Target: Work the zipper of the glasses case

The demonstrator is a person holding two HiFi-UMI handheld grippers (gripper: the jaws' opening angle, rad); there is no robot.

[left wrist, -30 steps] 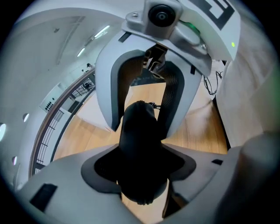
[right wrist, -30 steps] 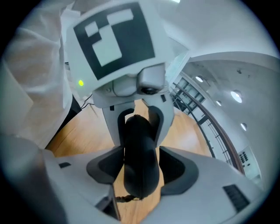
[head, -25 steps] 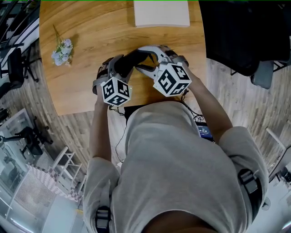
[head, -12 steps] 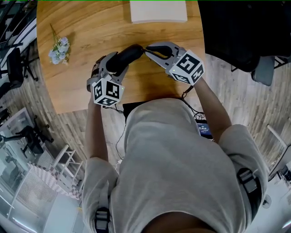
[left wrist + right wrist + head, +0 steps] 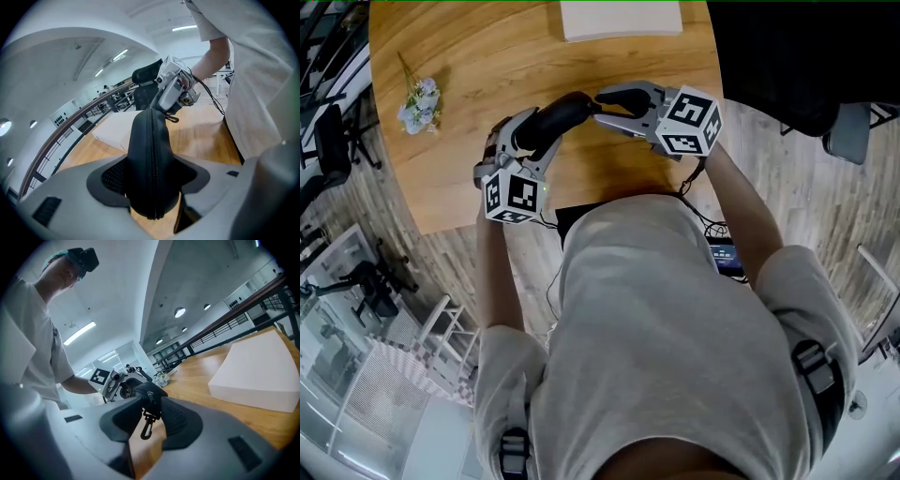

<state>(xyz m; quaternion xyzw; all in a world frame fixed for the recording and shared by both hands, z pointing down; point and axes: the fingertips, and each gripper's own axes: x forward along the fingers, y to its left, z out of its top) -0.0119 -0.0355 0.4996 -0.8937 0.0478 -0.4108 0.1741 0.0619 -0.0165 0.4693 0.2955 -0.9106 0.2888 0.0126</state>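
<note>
1. The glasses case (image 5: pixel 555 116) is a black, rounded, long pod with a matt fabric skin. A fine-toothed zipper (image 5: pixel 153 150) runs down its spine
2. It is held above the near part of the table (image 5: pixel 478 56), a curved-edged top of warm wood with visible grain, and it spans the gap between the two grippers
3. The left gripper (image 5: pixel 151 177) has smooth grey plastic jaws with dark mesh-textured pads. They clamp the thick end of the case from both sides
4. The right gripper (image 5: pixel 149 411) is at the case's right tip. Its jaws stand partly apart and have just been opening
5. Between those jaws are the tip of the case and a small black clasp (image 5: pixel 146 426), a slim loop that dangles free of the pads
6. Each gripper carries a white cube printed with black square markers
7. A flat white box (image 5: pixel 621 19) lies at the far edge of the table, and a small pale sprig of flowers (image 5: pixel 420 101) lies towards the far left
8. Compared with a second ago, the right gripper has rolled and drawn off to the right, so its cube no longer crowds the left one
9. The left gripper has shifted slightly left, and the case now stretches more sideways between the two
</note>
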